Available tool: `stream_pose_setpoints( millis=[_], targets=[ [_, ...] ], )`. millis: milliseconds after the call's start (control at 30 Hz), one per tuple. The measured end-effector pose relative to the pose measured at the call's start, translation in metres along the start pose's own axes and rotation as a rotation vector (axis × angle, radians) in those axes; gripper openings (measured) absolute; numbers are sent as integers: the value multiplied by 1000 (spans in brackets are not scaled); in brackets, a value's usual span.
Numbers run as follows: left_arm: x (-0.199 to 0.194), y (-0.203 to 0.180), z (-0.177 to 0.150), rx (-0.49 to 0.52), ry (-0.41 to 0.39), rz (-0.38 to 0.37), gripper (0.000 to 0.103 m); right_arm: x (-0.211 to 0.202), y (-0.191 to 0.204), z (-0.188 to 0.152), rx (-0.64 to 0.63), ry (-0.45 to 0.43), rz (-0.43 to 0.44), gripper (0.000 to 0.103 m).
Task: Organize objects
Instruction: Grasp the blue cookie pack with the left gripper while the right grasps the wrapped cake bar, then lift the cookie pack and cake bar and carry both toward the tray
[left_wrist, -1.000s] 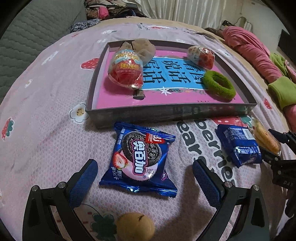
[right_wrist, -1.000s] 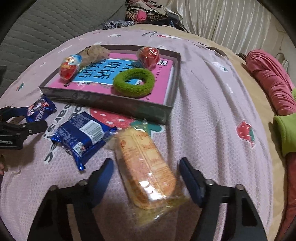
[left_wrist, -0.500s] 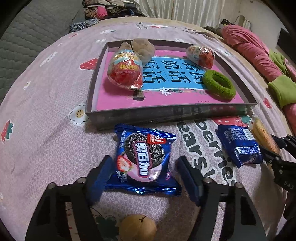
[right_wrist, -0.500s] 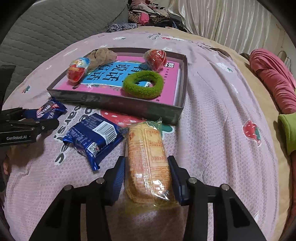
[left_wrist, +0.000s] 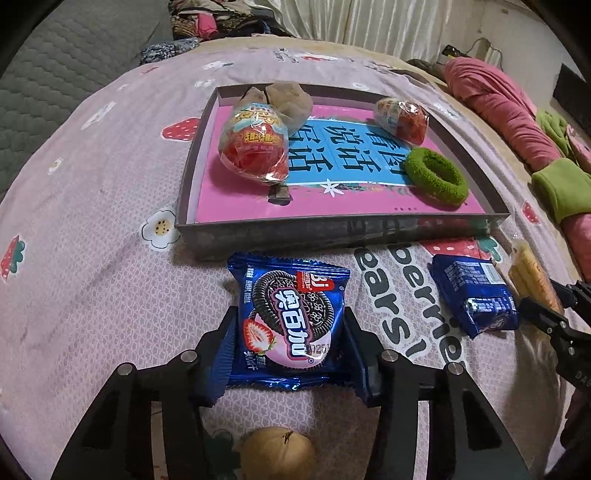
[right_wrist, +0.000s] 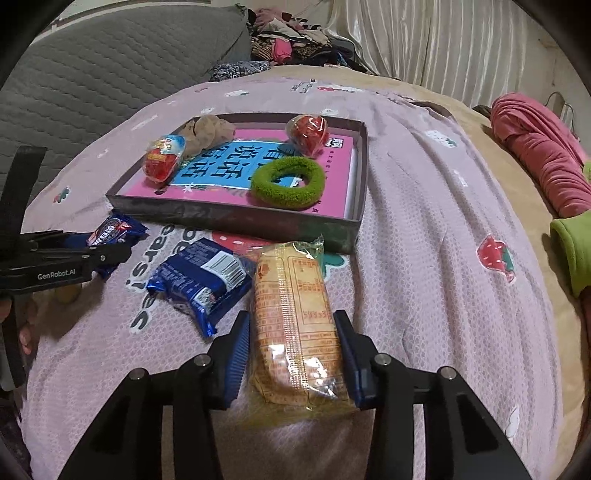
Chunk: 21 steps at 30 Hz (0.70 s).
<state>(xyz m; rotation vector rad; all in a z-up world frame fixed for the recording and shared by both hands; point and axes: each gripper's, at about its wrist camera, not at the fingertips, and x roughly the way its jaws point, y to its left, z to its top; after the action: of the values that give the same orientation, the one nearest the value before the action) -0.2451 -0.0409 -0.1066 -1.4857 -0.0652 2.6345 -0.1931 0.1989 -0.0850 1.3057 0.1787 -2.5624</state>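
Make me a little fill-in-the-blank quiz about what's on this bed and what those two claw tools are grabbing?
1. The left gripper is closing, with the blue ____ packet between its pads.
2. The right gripper has the long ____ wafer pack between its pads.
3. The fuzzy hair tie lying in the tray is ____ in colour.
4. A second blue snack packet lies on the bedspread, ____ the tray.

Missing words: cookie; yellow; green; outside
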Motion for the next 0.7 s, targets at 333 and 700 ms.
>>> stream_pose_setpoints(
  millis=[333,700],
  targets=[
    [-23,-1,-6,-6,-32,-14,54,-20,13,-2,-13,-27,3,45],
    [-64,-15,-27,24,-77,-5,54,-40,42,-11,-34,-48,31,45]
  ],
)
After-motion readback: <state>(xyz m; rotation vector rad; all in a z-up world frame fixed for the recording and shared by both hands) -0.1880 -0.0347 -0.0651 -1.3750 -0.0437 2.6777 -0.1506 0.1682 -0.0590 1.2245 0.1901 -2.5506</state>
